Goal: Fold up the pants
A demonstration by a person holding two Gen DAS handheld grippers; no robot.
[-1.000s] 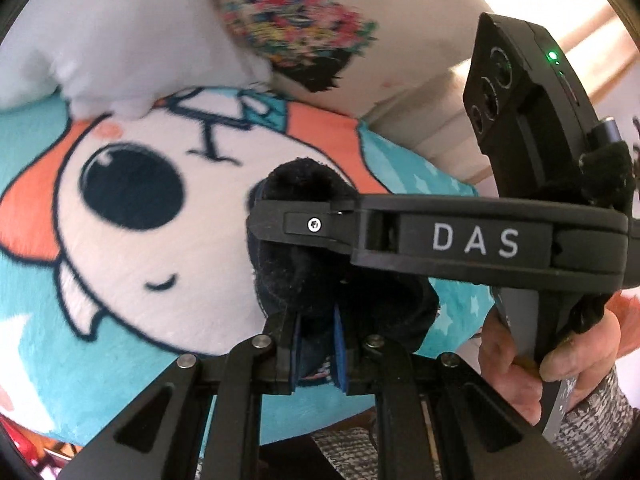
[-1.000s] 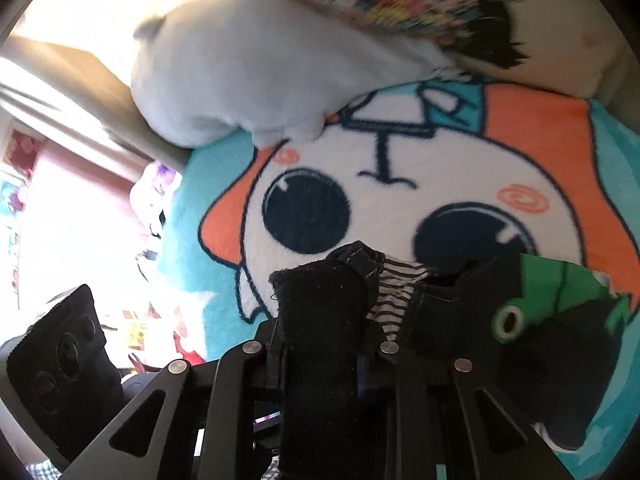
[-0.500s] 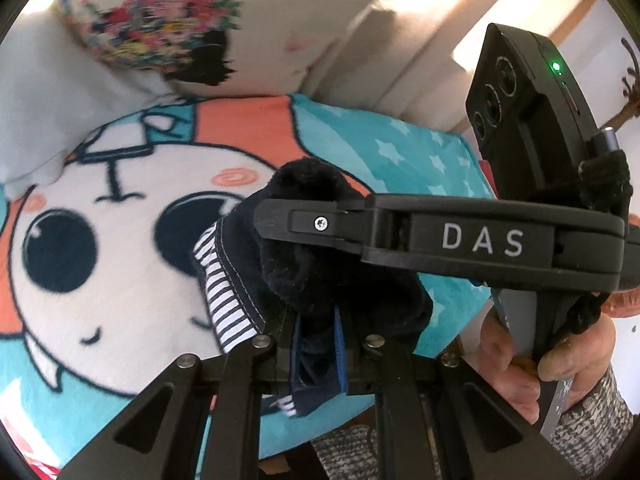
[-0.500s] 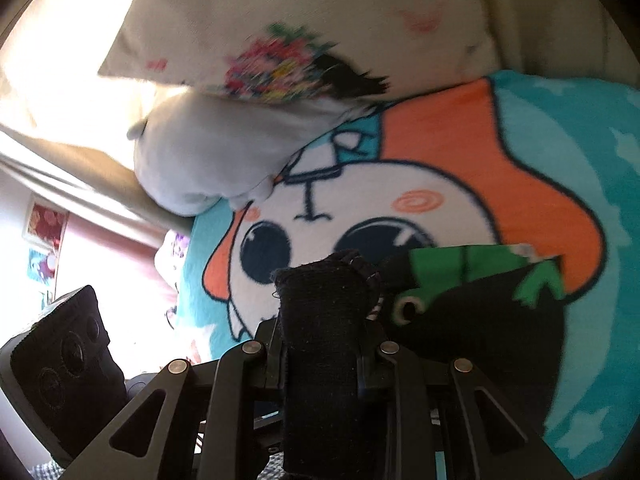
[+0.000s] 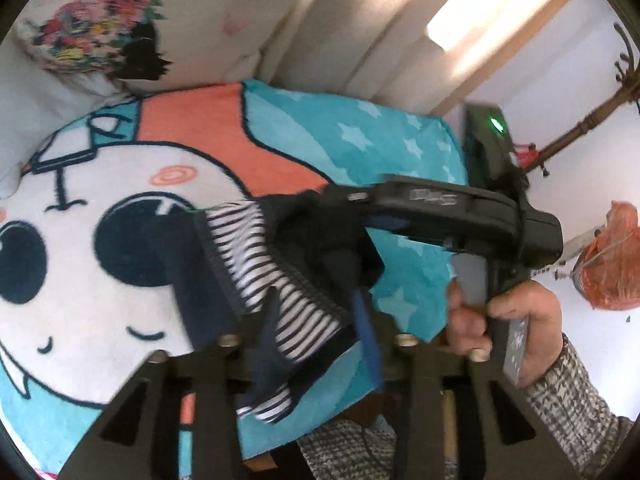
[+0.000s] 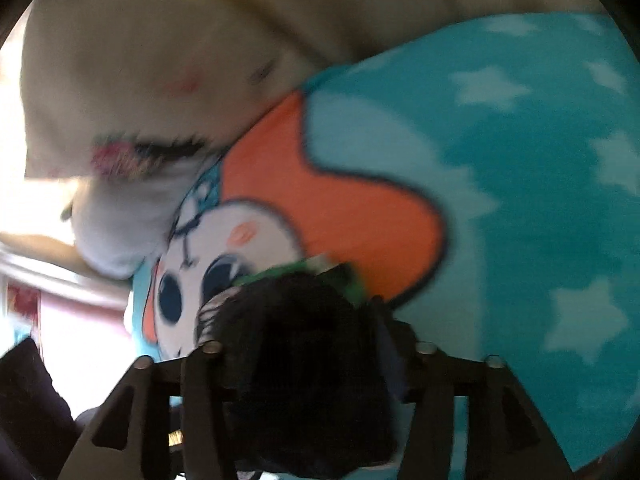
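Left gripper (image 5: 316, 336) jaws just opening, dark pants (image 5: 256, 272) still between, draped toward upper left. Right gripper (image 6: 308, 356) jaws opening too, dark cloth bunched between; grip unclear.

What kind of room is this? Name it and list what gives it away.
Most likely a bedroom: a cartoon-print blanket spread over what looks like a bed, pillows at its head, and a wooden coat stand against the white wall.

Pants (image 5: 256, 272) on blanket (image 5: 360, 140); pillows (image 5: 192, 20) behind blanket
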